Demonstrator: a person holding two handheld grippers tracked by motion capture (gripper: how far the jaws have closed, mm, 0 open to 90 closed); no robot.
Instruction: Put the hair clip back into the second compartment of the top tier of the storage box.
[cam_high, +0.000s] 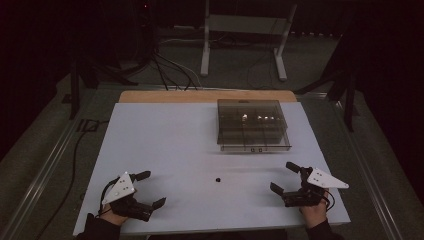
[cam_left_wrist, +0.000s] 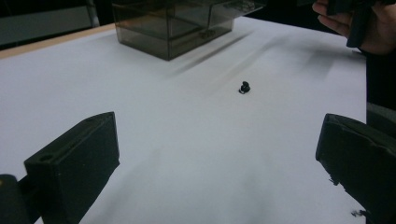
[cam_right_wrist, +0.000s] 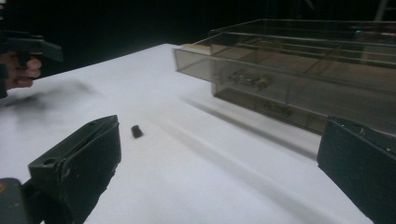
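Hand-held grippers at near edge of white surface (cam_high: 165, 130): left hand-held gripper (cam_high: 148, 189) and right hand-held gripper (cam_high: 285, 177) both gaping, empty. Between them, small black part (cam_high: 218, 179) lying loose, untouched. Beyond, smoky compartment box (cam_high: 251, 125). Work seemingly not begun.

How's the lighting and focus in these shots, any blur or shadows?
High view: dim, dark surroundings, table evenly lit. Left gripper view: soft smeared shadows beside the box, small part fairly sharp. Right gripper view: box casts a streaked shadow, near jaws soft.
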